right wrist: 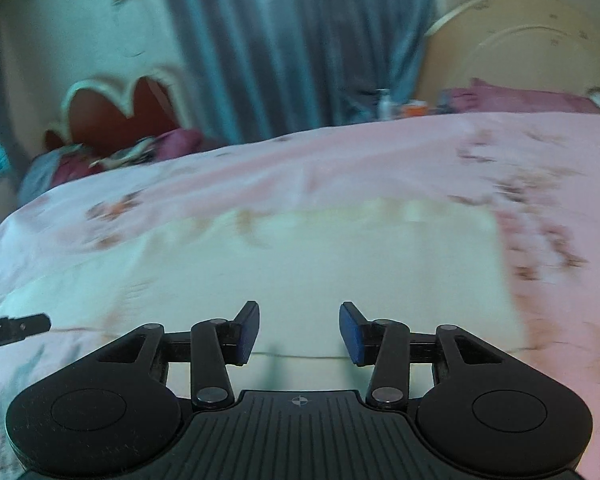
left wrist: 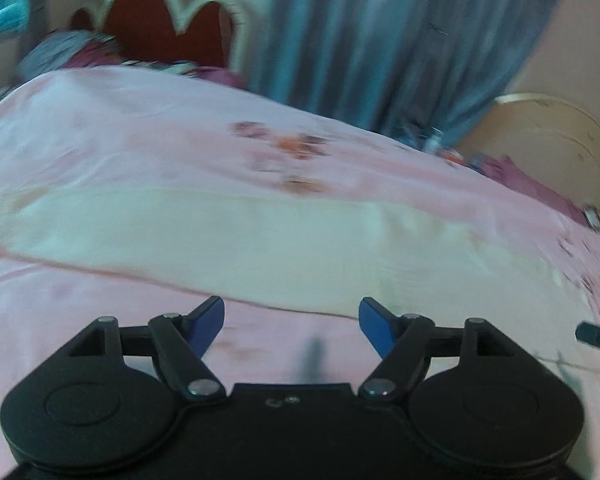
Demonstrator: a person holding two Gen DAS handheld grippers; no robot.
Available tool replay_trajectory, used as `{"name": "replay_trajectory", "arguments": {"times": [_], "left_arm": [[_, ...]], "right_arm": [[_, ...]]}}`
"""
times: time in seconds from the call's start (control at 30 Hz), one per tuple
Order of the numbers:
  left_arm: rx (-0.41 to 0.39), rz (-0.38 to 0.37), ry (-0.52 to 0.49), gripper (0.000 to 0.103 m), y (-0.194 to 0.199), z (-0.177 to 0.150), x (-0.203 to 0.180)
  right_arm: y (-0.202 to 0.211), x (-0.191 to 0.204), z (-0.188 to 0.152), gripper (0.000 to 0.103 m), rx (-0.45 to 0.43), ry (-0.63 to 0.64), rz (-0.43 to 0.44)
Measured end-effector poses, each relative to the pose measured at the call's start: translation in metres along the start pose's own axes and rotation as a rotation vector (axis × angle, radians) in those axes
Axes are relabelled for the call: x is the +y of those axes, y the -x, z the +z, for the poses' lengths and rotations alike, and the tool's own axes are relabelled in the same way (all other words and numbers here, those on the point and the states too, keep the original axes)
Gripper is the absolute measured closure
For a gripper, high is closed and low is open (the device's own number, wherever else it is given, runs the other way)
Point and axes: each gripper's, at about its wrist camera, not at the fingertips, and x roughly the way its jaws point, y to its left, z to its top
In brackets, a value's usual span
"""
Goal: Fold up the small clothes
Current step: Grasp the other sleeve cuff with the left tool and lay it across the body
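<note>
Both my left gripper (left wrist: 292, 326) and right gripper (right wrist: 299, 332) hang released, empty, above cream cloth (right wrist: 320, 264) lying flat on pink bedsheet (left wrist: 140, 128).

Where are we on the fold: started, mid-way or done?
Done: the cream cloth lies flat in a rough rectangle on the pink bedsheet; blur hides whether it is already folded. In hand: nothing. The left gripper and right gripper are both open and empty, near the cloth's front edge. Left: apparently grasping that edge and folding it over; no other garments show.
</note>
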Motion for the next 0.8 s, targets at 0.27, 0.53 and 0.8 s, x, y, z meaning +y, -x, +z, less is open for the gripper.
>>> {"name": "replay_trajectory", "arguments": {"times": [0.27, 0.53, 0.8], "left_arm": [[0.005, 0.085, 0.195, 0.035, 0.007, 0.009, 0.092], [0.017, 0.079, 0.404, 0.043, 0.001, 0.009, 0.163], [-0.044, -0.034, 0.648, 0.049, -0.026, 0.013, 0.211]], "right_arm": [[-0.041, 0.077, -0.005, 0.059, 0.035, 0.101, 0.078], [-0.073, 0.124, -0.006, 0.059, 0.055, 0.135, 0.101], [-0.093, 0.129, -0.008, 0.059, 0.070, 0.127, 0.042]]}}
